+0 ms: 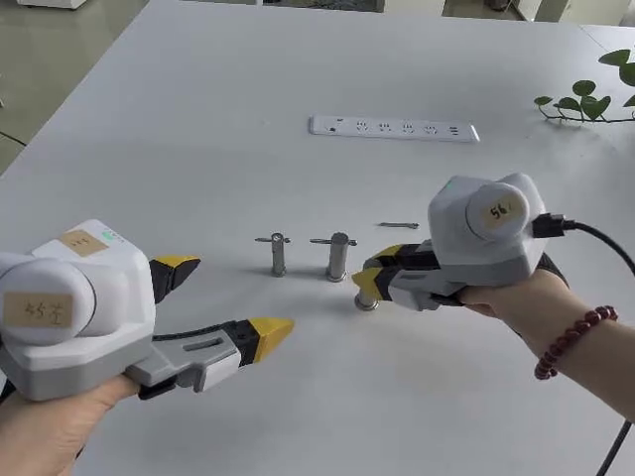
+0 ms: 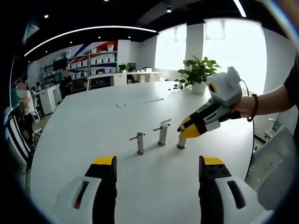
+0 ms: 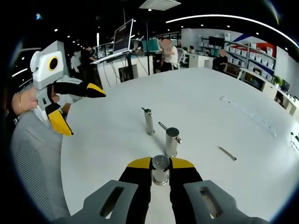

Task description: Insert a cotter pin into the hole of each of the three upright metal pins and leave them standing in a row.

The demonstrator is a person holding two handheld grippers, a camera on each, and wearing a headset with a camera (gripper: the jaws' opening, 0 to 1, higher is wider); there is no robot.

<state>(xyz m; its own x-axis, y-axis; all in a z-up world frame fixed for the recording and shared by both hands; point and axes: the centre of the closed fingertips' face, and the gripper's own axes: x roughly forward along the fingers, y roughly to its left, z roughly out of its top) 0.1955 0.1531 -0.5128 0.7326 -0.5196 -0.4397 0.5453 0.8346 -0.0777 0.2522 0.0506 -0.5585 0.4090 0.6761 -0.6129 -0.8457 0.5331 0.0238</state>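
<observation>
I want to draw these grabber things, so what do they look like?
Both the left gripper and right gripper are chunky light-grey plastic boxes with black tongs tipped in yellow. Each carries a small handwritten paper label. A black cable leaves the right one, and that wrist wears a dark red beaded bracelet.

Left gripper [image 1: 226,296] open, right gripper [image 1: 379,268] closed on a pin [image 3: 160,170].
The left hand [image 1: 45,426] holds its gripper low at the near left, jaws spread wide, pointing right and forward, touching nothing. The right hand [image 1: 506,297] reaches in from the right, forearm angled inward; its gripper points left, both jaws pressed against the upright pin's sides.
</observation>
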